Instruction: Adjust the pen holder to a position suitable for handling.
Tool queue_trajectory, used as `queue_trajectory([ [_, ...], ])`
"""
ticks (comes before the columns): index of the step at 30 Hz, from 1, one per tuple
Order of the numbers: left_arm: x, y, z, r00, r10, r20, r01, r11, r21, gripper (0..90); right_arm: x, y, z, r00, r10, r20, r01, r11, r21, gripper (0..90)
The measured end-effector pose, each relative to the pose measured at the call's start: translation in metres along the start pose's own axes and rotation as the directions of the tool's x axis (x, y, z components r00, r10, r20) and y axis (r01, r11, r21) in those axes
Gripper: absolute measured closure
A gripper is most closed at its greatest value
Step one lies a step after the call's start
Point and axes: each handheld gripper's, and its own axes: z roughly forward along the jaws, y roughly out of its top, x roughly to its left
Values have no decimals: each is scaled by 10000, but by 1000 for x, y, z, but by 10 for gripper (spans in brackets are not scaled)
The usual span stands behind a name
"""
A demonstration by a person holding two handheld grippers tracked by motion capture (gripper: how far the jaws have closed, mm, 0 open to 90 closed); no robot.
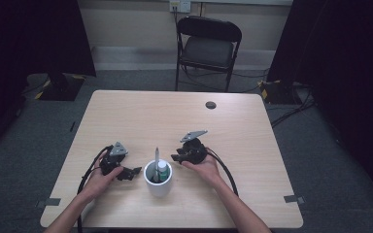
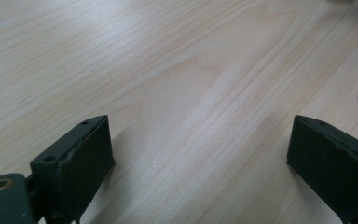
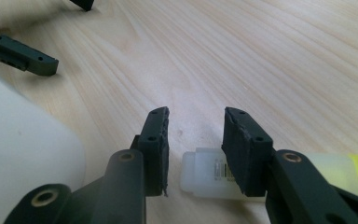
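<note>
While both hands rest on table (image 1: 184,116), white cup (image 1: 158,182) sits lower centre, pen and bottle inside. Left gripper (image 2: 200,154) wide open, empty. Right gripper (image 3: 196,140) part-open above translucent marker (image 3: 205,175); hold unclear.

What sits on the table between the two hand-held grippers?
A white cup holding a pen and a small green-capped bottle stands between the left hand-held gripper and the right hand-held gripper, in the high view.

Light wooden table (image 1: 175,114) on grey carpet (image 1: 320,160); black folding chair (image 1: 208,48) against pale wall (image 1: 131,22); dark curtains (image 1: 29,34).
</note>
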Motion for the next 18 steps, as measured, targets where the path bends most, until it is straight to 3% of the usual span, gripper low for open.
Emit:
queue_trajectory([
  [18,0,0,0,10000,2,-3,-2,10000,-2,62,-1,-12,-18,9999,113,85,-116,9994,318,617],
])
